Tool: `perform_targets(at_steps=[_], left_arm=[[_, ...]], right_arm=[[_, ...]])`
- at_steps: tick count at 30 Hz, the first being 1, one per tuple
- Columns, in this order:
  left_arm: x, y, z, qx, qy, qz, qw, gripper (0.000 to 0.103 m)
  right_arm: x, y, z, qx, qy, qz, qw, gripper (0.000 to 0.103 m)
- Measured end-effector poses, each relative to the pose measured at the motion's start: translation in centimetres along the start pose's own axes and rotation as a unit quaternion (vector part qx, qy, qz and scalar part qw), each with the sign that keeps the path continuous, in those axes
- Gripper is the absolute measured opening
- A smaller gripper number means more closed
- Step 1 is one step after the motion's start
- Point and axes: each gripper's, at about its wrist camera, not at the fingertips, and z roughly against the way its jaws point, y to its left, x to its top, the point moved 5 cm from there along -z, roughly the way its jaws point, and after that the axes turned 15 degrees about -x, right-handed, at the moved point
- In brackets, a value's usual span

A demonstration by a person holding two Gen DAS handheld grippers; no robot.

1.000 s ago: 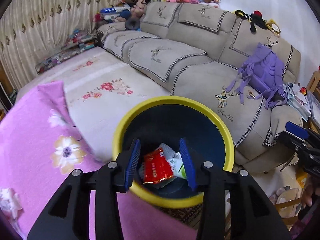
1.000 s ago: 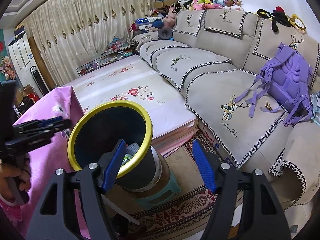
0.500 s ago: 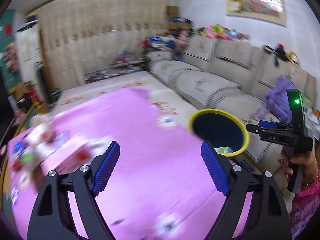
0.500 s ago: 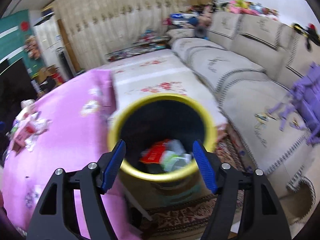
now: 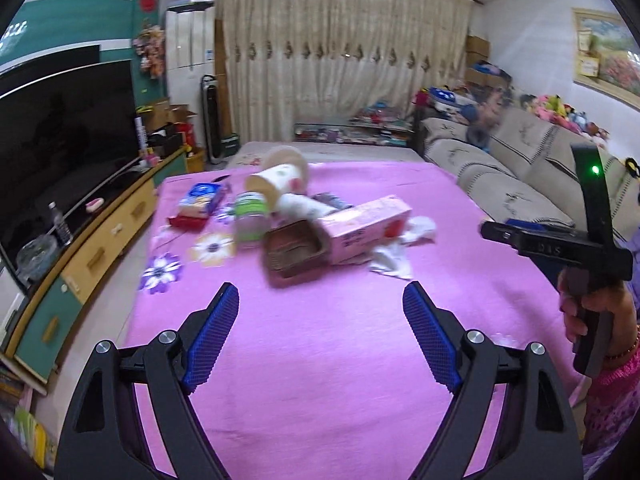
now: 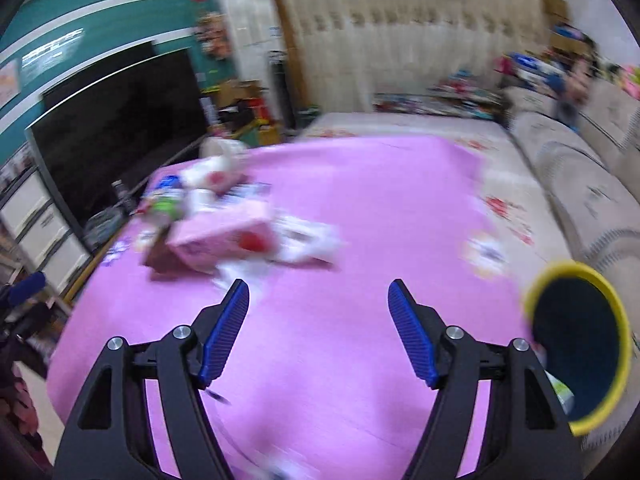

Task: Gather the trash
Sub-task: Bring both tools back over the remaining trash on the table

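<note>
A: Our left tool (image 5: 320, 336) hangs over the pink tabletop (image 5: 320, 380) with its blue pads spread wide and nothing between them.

B: Same for our right tool (image 6: 318, 330): pads spread, nothing in them, above the same cloth.

A: The trash pile lies ahead of the left tool, well apart from its tips. We see a pink carton (image 5: 366, 227) lying on its side, a brown tray (image 5: 294, 254) touching it on the left, crumpled white tissue (image 5: 400, 248) on its right, and a paper cup (image 5: 278, 184) tipped over behind.

B: From the right tool the carton (image 6: 224, 236) sits ahead and to the left, badly blurred. The yellow-rimmed bin (image 6: 580, 344) is just right of the right pad, past the tabletop's edge.
</note>
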Motion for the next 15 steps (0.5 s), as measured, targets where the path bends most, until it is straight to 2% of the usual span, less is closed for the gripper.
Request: perform_targets(at_steps=[2,5,9,13,15], left_arm=[[-0.1,0.5,0.1,0.001,-0.003,0.007,1.0000,0.083],[-0.5,1.2,0.1,0.001,-0.003,0.015,0.9999,0.083],[-1.0,2.1,-0.3,0.001,-0.001,0.024,0.9997,0.083],[-1.0,2.9,-0.1,0.008,-0.005,0.031,0.9995,0.083],[-0.9,3.2,0.2,0.014,-0.009,0.031,0.9994,0.083]], right_arm=[[1.0,3.5,-0.8,0.024,-0.014,0.024,0.999,0.087],[2.1,6.8,-2.6,0.018,-0.013,0.067,0.998,0.087],[3.5,9.2,-4.5,0.009,-0.003,0.069,0.998,0.087],[3.3,13.2,-4.3,0.011,-0.025,0.101,0.995,0.087],[3.1,15.1,-4.4,0.022,-0.024,0.113,0.993,0.079]])
